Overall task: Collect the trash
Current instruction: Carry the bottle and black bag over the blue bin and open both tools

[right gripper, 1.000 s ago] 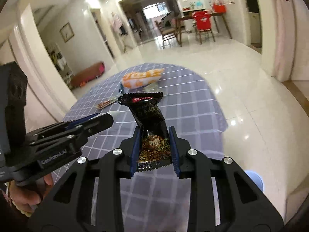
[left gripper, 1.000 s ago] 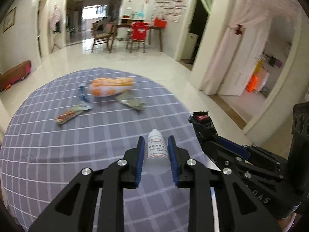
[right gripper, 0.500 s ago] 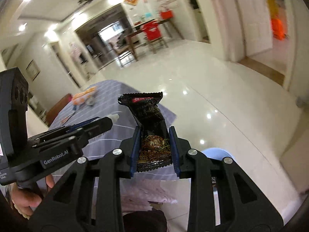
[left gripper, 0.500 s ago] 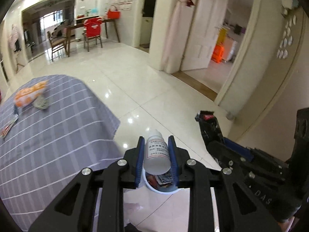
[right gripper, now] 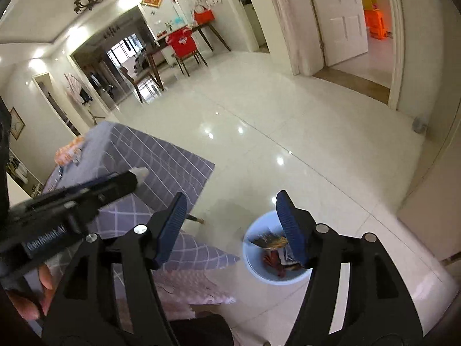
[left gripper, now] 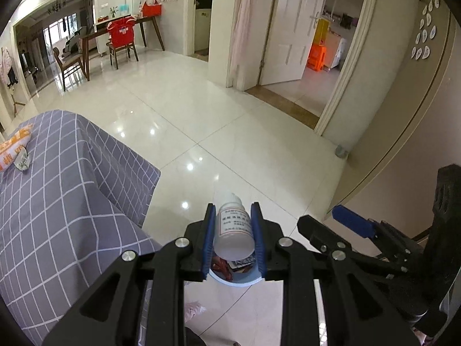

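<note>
The left hand-held gripper [left gripper: 232,240] pinched a small white bottle [left gripper: 234,229] above the blue bin [right gripper: 274,255]. The right hand-held gripper [right gripper: 232,229] was opening, nothing between its pads; a dark wrapper [right gripper: 269,240] lay in the bin.

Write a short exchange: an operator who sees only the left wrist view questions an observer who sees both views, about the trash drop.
Operator: My white bottle covers most of the bin. Is anything in the right gripper?
Observer: No. The right gripper has its jaws opening, with nothing between them.
Operator: What does the bin look like from there?
Observer: The blue bin stands on the floor, partly behind one finger, and a dark wrapper sits on top of the trash inside.
</note>
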A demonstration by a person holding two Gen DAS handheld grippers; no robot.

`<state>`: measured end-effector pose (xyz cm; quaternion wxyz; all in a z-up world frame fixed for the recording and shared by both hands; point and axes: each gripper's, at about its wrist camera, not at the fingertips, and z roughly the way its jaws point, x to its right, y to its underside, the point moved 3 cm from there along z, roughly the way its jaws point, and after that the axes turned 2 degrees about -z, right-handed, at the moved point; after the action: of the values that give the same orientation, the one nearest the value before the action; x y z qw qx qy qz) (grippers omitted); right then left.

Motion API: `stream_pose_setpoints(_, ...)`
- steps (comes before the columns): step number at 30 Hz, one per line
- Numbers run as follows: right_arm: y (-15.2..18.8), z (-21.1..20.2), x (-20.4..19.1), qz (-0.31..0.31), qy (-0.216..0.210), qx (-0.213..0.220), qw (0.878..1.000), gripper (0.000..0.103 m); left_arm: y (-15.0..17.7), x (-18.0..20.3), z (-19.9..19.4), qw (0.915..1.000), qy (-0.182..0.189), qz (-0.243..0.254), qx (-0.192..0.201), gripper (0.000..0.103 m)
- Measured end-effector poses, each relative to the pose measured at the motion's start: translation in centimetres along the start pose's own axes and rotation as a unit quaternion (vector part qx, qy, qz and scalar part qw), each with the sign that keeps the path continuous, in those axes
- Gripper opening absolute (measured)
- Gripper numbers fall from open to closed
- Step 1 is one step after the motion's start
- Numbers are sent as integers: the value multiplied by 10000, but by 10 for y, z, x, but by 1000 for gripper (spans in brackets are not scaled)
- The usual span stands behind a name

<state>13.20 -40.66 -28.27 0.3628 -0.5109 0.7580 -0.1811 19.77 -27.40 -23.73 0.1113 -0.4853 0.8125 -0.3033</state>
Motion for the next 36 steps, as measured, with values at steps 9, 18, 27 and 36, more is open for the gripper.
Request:
stream_pose_setpoints(9, 3, -11, 12, 178, -36, 68, 9998, 67, 2, 8, 14, 9999, 11, 89, -120, 24)
stream_pose_setpoints(18, -2, -23, 27, 355, -19, 229, 9991, 68, -5, 19, 27, 9995, 60, 255, -186, 24)
stream_pose_setpoints(27, -4, -31, 42, 452, 116, 358, 9983, 70, -12, 36, 39, 9990, 124, 371, -206, 24)
stream_pose_setpoints(36, -6, -42, 55, 589, 230, 555, 9965, 70, -19, 54, 44, 9981, 90, 575, -207, 47)
